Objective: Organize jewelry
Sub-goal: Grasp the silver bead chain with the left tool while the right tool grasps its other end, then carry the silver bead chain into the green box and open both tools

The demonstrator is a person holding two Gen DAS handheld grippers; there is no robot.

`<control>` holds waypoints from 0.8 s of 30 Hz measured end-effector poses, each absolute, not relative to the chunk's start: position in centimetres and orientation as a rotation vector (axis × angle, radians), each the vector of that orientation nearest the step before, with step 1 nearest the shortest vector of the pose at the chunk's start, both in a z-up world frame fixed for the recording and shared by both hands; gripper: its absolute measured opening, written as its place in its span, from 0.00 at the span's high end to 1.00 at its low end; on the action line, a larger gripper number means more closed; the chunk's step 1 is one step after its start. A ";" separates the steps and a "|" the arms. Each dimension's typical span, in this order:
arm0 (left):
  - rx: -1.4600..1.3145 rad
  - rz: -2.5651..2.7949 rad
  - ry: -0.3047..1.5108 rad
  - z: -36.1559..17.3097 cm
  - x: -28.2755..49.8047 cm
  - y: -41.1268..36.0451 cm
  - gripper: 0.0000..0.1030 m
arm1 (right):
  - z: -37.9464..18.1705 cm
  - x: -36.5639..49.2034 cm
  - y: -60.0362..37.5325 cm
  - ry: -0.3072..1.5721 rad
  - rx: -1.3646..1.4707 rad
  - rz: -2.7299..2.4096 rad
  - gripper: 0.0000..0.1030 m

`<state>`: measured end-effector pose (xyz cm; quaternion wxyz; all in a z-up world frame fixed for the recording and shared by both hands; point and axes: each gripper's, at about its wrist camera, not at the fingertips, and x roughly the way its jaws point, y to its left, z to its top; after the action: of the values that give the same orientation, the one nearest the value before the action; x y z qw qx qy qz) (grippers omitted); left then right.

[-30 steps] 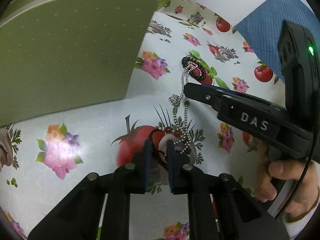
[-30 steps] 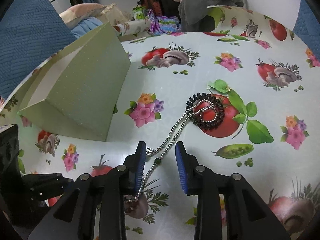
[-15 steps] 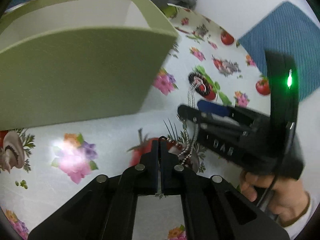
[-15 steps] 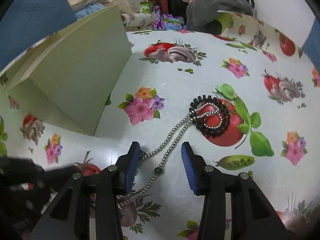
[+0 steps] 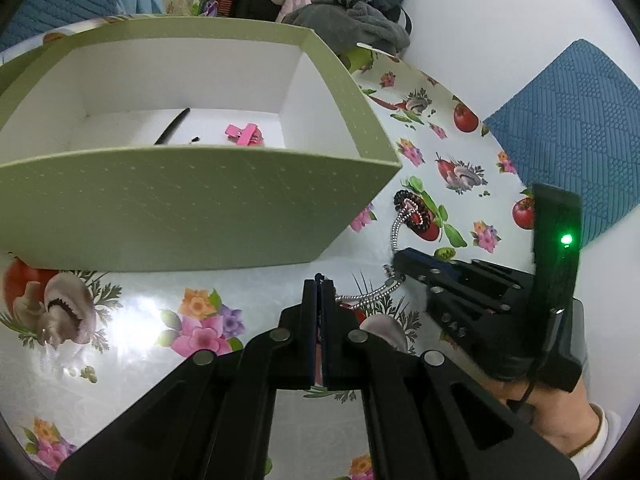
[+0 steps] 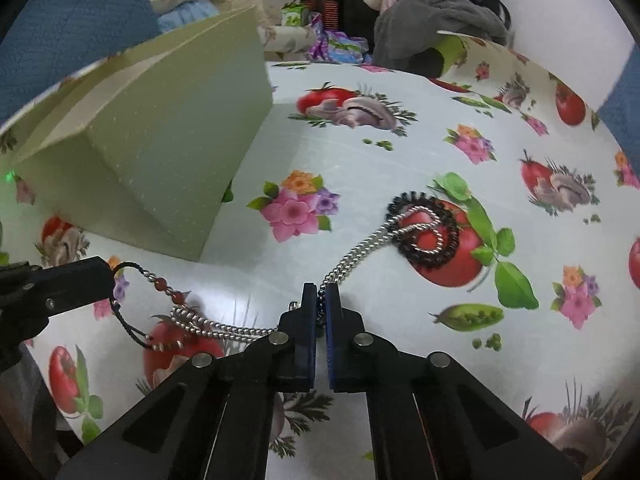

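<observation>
The left wrist view showed a green box [image 5: 192,208] standing at the left on the worktop [image 5: 132,320], its white inside holding a pink clip [image 5: 245,135] and a thin black stick [image 5: 173,132]. Just right of the box's front corner, the left gripper [image 5: 320,284] had its jaws pressed together on a dark cord. A silver bead chain [image 5: 370,294] ran from beside those jaws to the right gripper [image 5: 394,258], whose jaws were clamped on it; a hand [image 5: 548,420] gripped its handle. Farther right and beyond, the chain ended on a black coiled band [image 5: 414,212], and a blue cushion [image 5: 572,132] lay at the edge.

In the right wrist view, the left gripper [image 6: 106,272] at the far left pinched a cord bracelet [image 6: 160,284] with red beads, lifted off the worktop and tangled with the chain. At centre the right gripper [image 6: 319,294] was closed on the chain, which led up right to the coiled band [image 6: 426,232] lying on a printed tomato.
</observation>
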<state>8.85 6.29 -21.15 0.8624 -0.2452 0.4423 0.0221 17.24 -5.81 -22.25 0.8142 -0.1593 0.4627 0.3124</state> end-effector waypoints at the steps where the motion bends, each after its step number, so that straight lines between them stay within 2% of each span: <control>1: -0.517 0.049 0.925 -21.1 8.8 6.4 0.99 | -21.9 17.3 -6.2 0.984 -0.327 0.660 0.99; 9: -0.524 0.049 0.912 -20.5 8.3 6.8 0.99 | -18.8 16.9 -9.0 0.936 -0.226 0.653 0.99; 24: -0.500 0.042 0.865 -14.9 8.1 6.9 0.99 | -12.5 16.5 -9.8 0.891 -0.130 0.690 0.99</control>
<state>8.11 6.89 -14.88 0.8775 -0.2395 0.4149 0.0199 16.49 -9.81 -12.49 0.8433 -0.0618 0.4220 0.3269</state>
